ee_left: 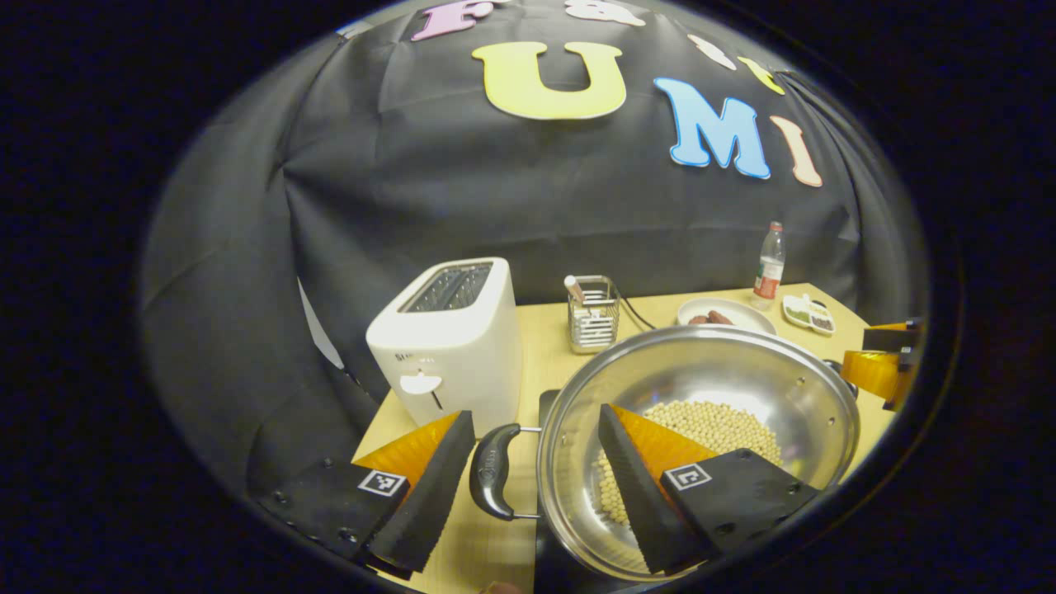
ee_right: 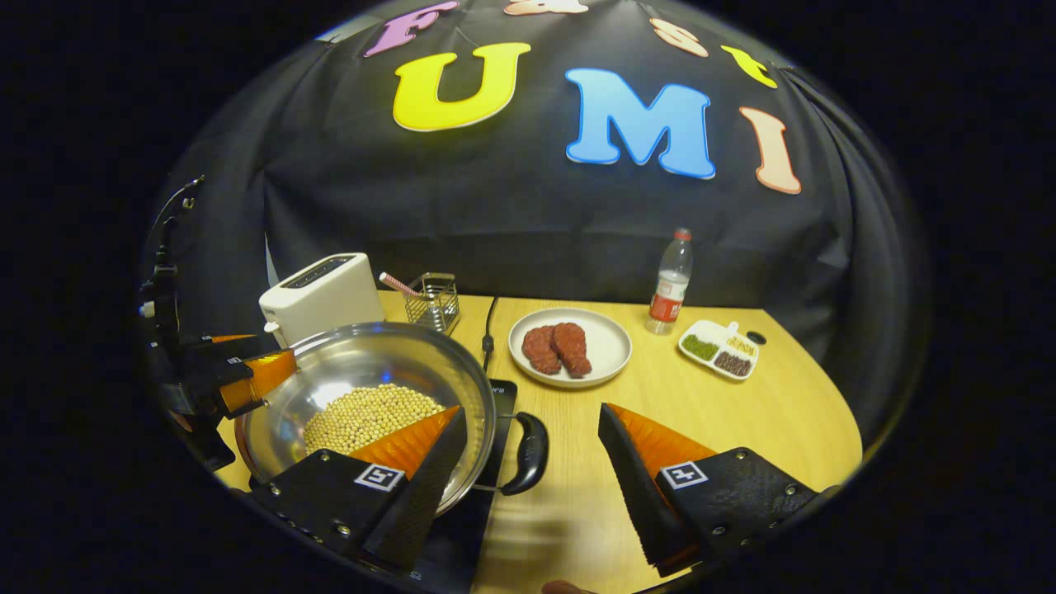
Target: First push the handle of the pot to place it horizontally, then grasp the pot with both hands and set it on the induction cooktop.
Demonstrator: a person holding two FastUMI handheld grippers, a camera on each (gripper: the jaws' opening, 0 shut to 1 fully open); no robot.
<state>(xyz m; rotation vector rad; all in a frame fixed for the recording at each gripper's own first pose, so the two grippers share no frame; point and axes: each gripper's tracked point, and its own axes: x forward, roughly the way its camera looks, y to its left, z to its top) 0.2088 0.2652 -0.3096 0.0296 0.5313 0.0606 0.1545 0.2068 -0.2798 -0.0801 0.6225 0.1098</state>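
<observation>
The pot point(ee_left: 701, 429), holding pale beans point(ee_left: 701, 433), is seen seated on the dark induction cooktop point(ee_right: 495, 462) on the desk point(ee_right: 701, 412), so the placing is judged done or nearly so. In the left gripper view the left tongs point(ee_left: 528, 462) stand apart, straddling the pot's left handle point(ee_left: 493, 470): one finger lies outside it at about 9 o'clock, the other reaches over the rim at about 3 o'clock, and neither is seen pressing. In the right gripper view the right tongs point(ee_right: 532, 462) are likewise apart around the right handle point(ee_right: 528, 454), one finger over the rim at 9 o'clock, the other clear above the desk at 3 o'clock. The handles lie at opposite ends of the pot, that axis running across between the two tongs, each nearest its own handle. A straight backing away along each handle's line is judged the move called for. The toaster point(ee_left: 450, 342) stands just behind at 11 o'clock.
</observation>
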